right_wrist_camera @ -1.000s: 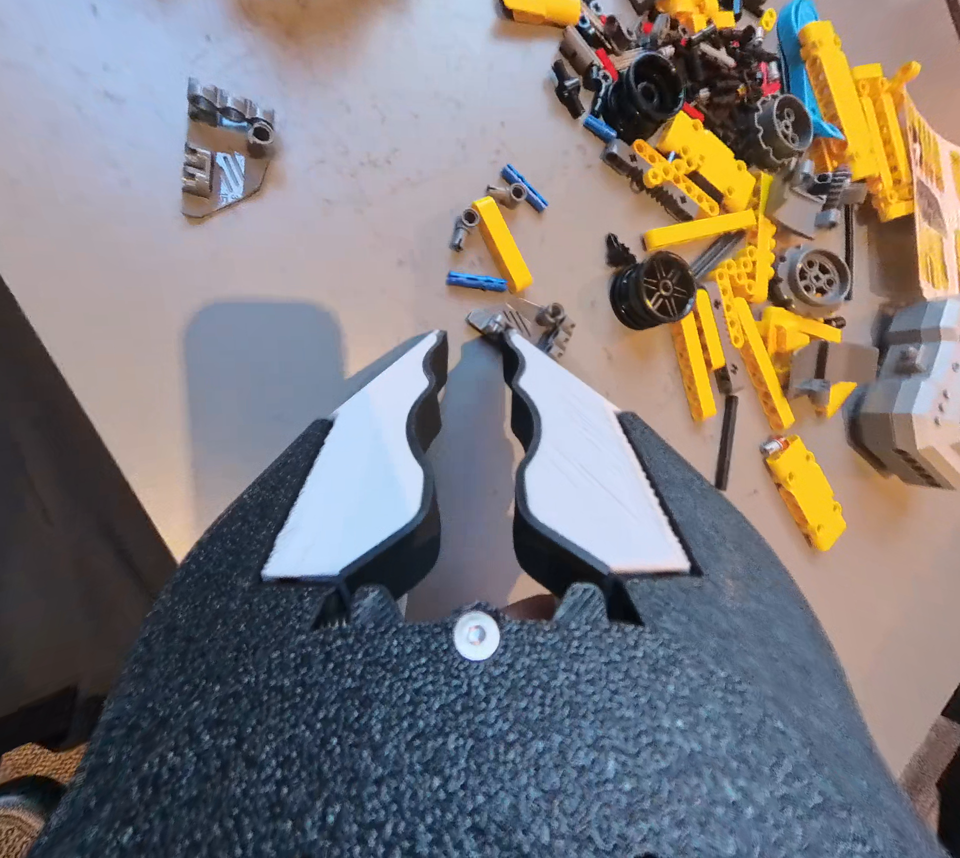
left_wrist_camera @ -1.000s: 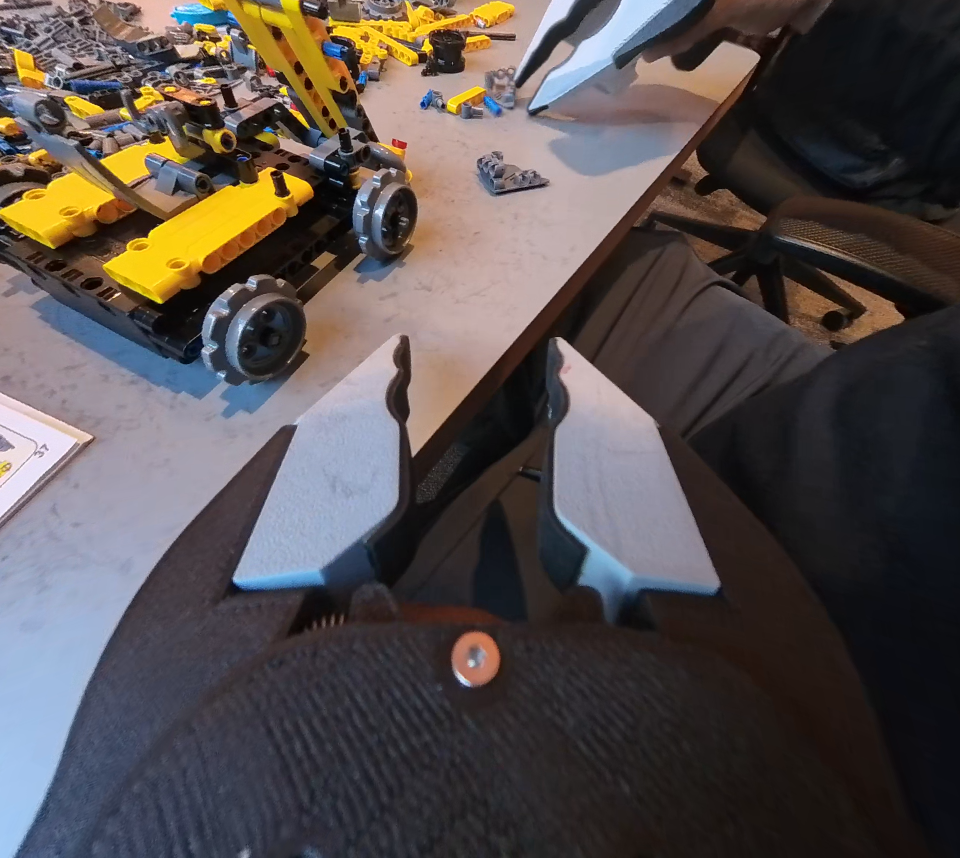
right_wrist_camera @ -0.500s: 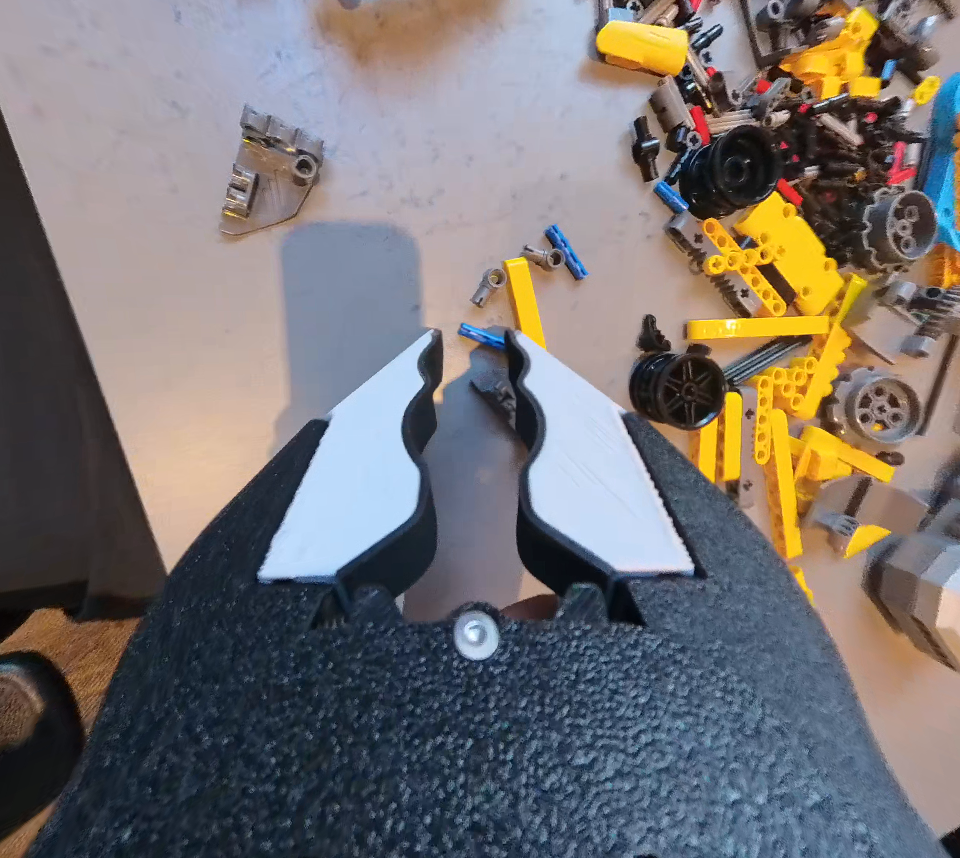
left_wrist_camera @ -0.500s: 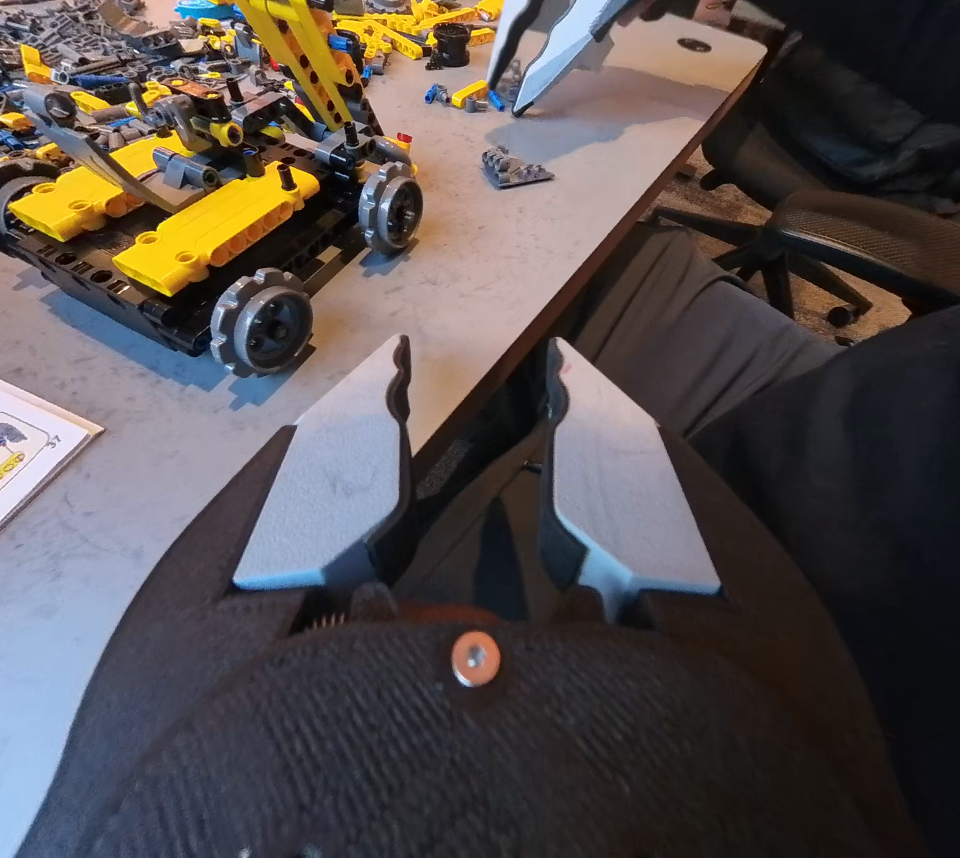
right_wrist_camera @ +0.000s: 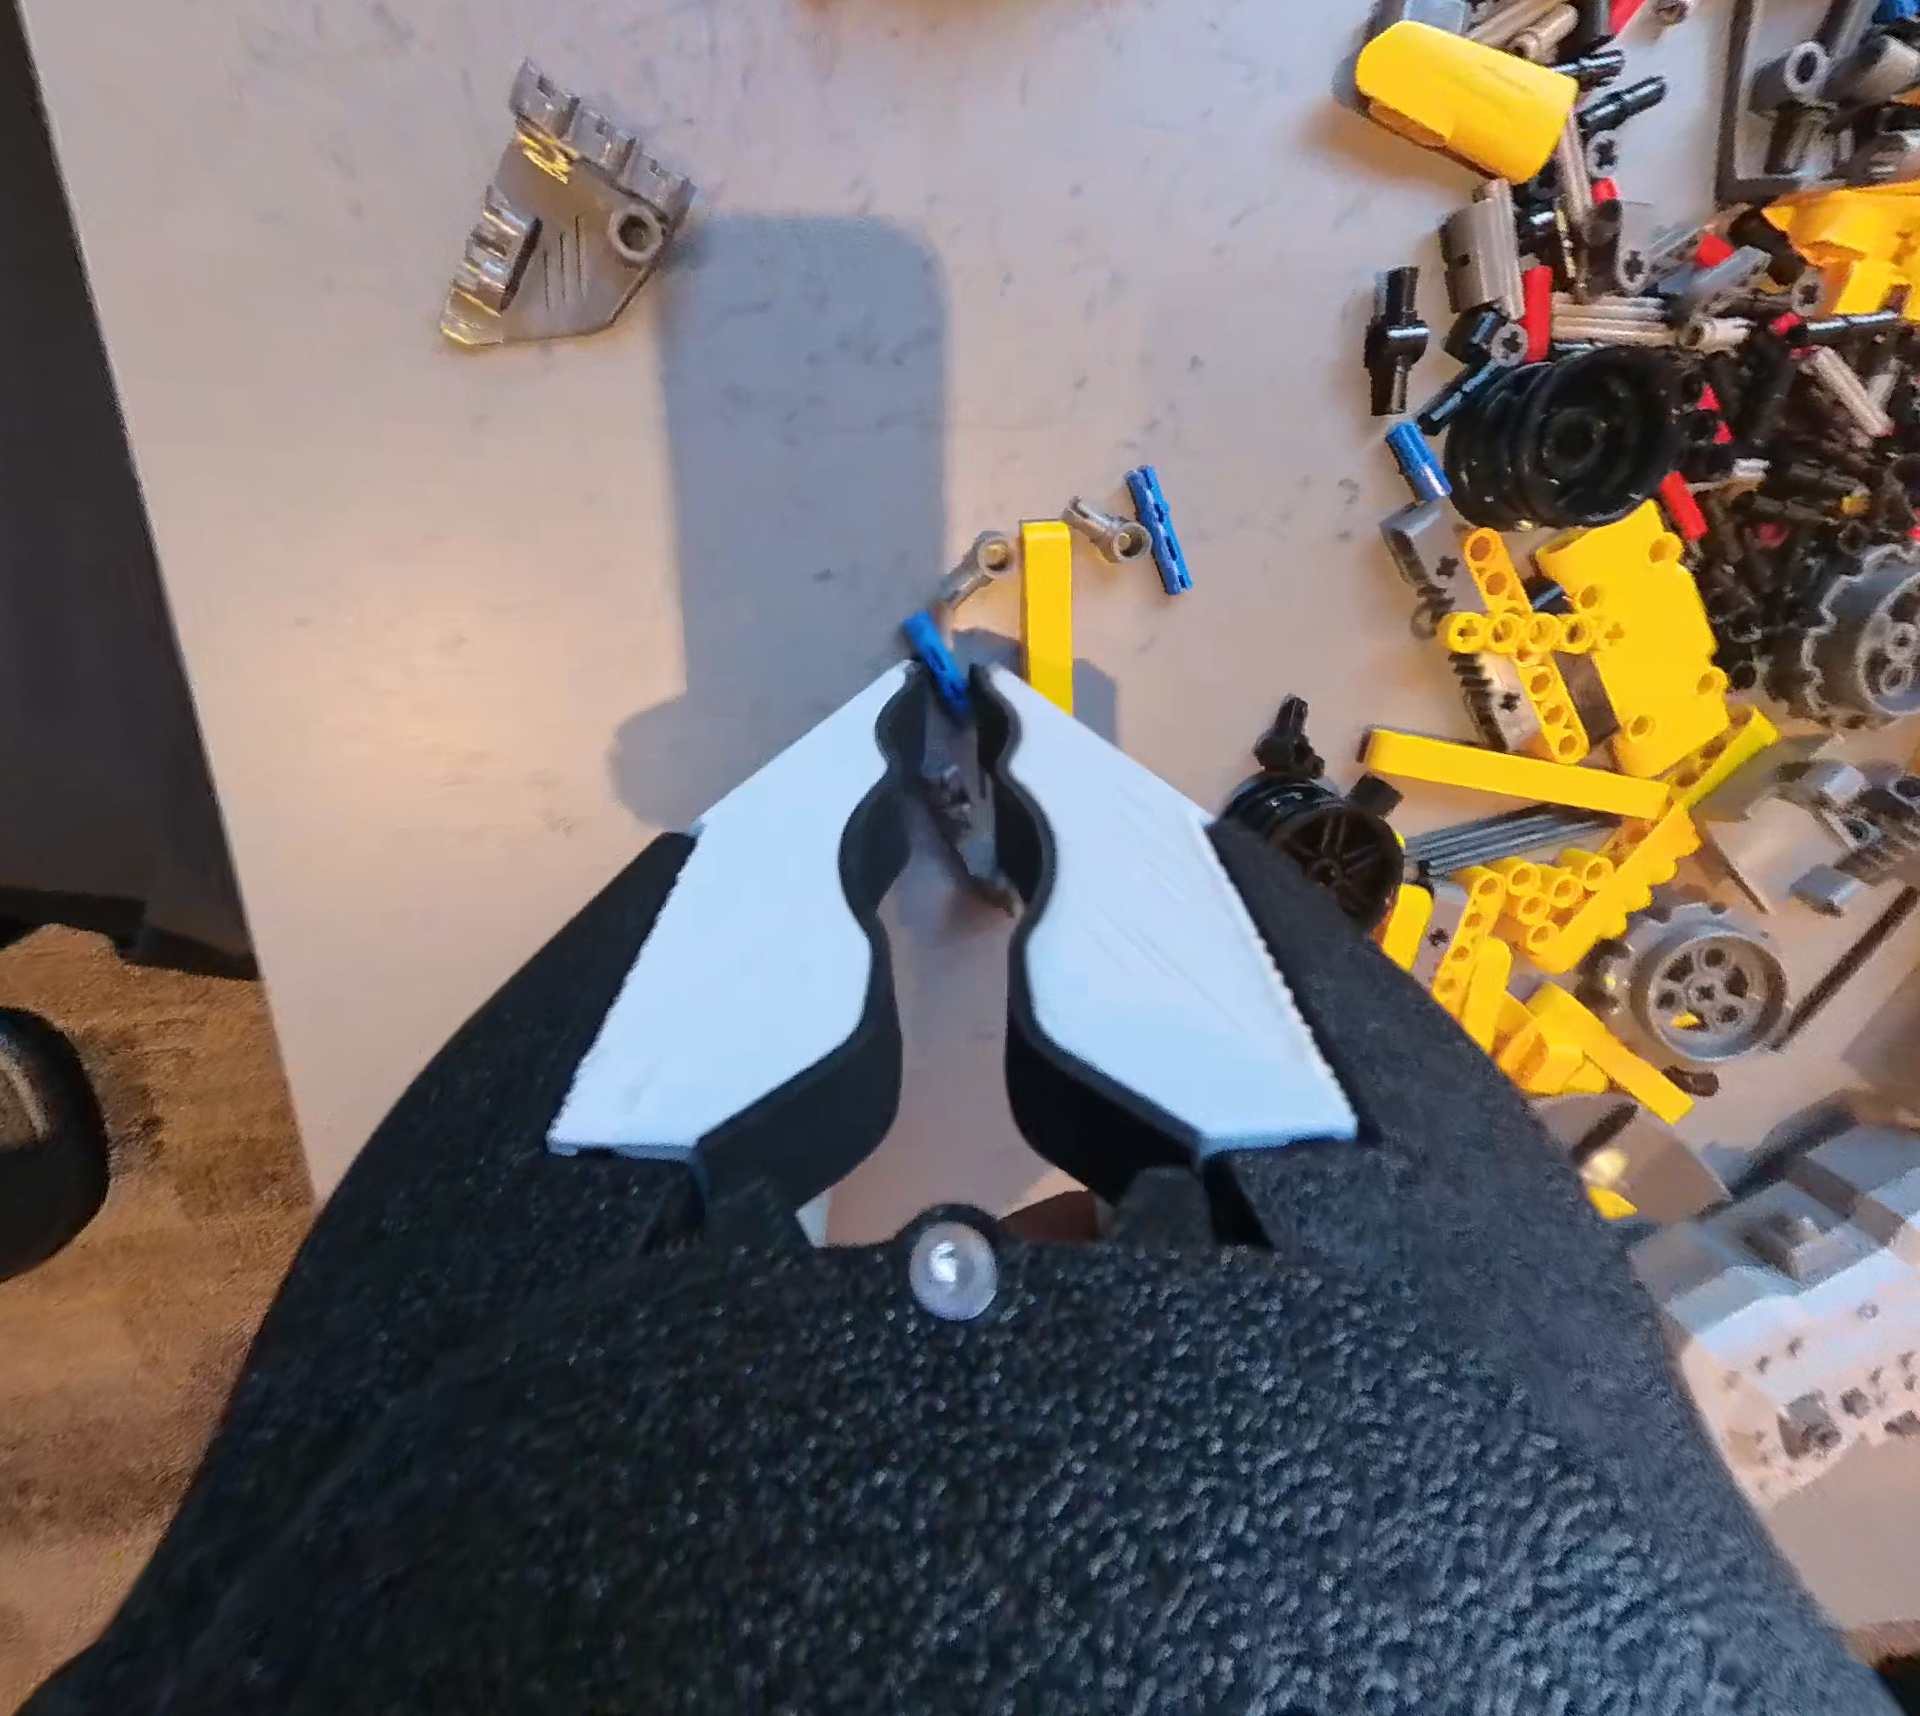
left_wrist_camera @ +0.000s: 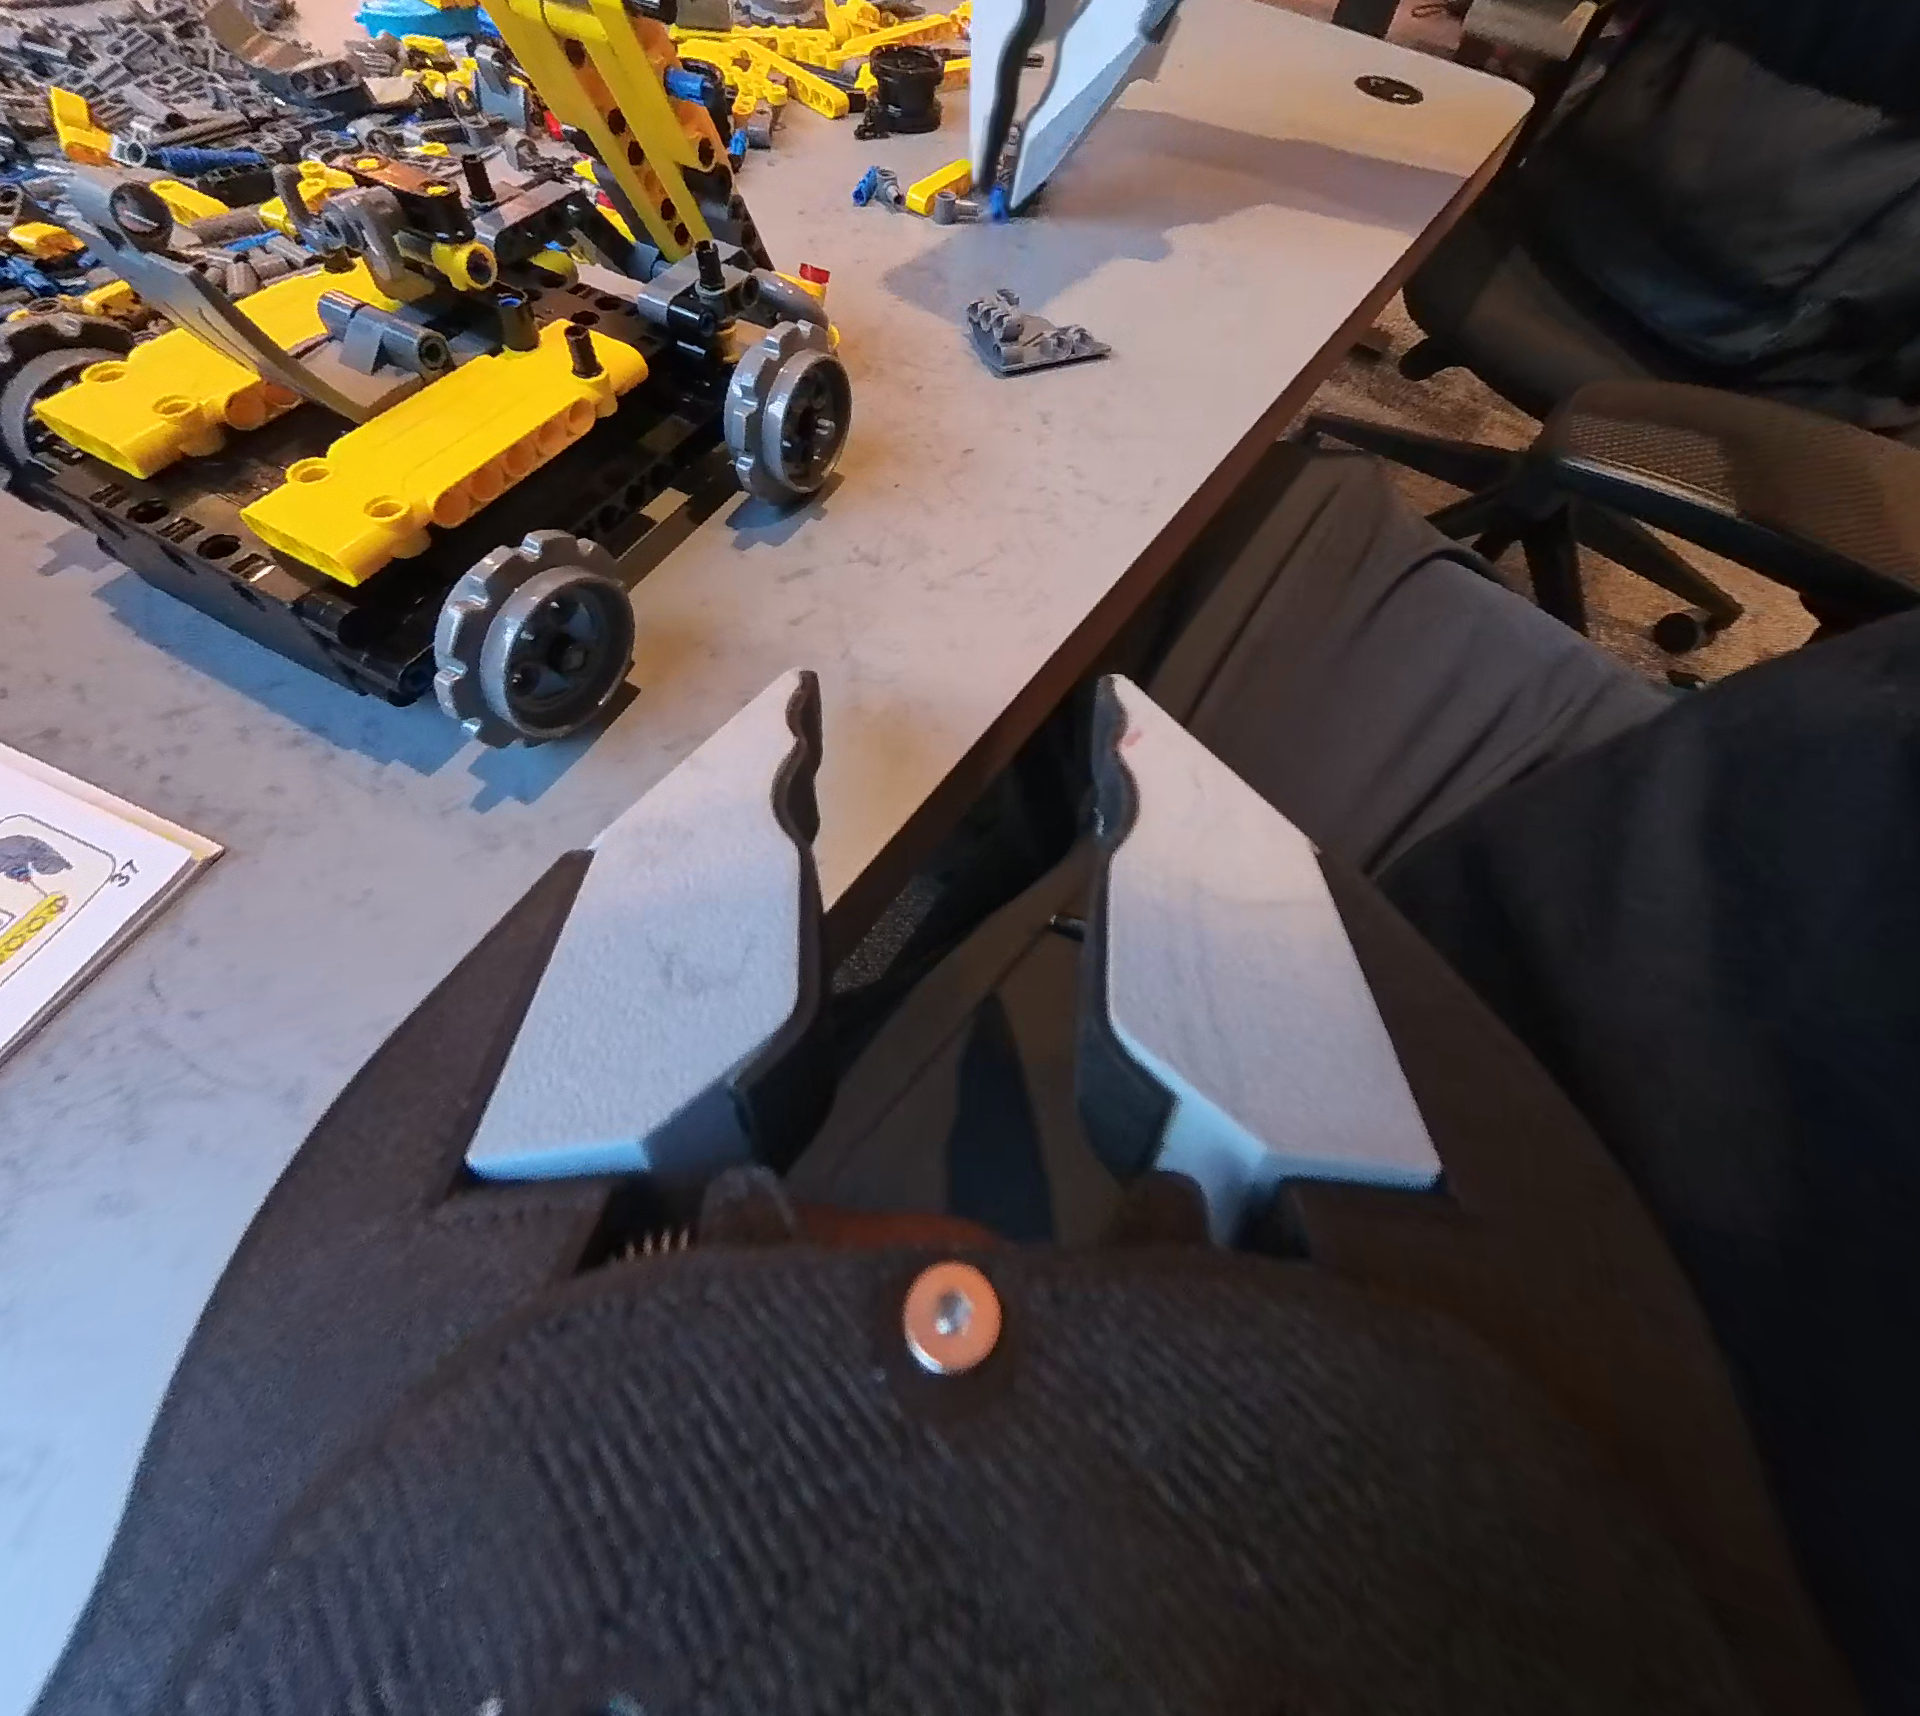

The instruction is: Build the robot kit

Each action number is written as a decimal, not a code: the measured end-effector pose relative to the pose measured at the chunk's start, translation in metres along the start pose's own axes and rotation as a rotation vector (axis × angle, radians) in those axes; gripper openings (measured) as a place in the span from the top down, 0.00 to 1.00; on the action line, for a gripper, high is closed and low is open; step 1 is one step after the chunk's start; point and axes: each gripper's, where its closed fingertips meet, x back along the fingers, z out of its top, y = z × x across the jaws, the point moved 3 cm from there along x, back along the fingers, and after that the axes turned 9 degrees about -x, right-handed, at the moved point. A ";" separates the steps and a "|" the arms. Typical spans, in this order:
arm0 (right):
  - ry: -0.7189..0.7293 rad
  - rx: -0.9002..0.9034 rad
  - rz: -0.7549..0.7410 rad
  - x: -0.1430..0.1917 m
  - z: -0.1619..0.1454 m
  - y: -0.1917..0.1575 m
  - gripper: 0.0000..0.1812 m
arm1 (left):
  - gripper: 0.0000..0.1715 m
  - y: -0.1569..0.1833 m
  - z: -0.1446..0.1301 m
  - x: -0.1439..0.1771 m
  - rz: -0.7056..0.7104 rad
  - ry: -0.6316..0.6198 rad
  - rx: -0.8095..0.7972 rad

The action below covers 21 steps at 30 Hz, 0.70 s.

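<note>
Left wrist view: your left gripper is released, its jaws wide apart over the table edge, holding nothing; the yellow-and-black model vehicle stands nearest, ahead and to its left; farther off, your right gripper points tips-down at the table.

Right wrist view: its jaws are nearly together about one end of a blue pin; whether they truly pinch it, you cannot tell; a dark grey piece shows in the gap behind the tips; a yellow beam lies just beside.
</note>
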 end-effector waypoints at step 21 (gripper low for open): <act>0.743 -0.488 0.030 0.029 0.057 -0.061 0.97 | 0.73 0.027 0.014 -0.021 -0.032 0.010 0.036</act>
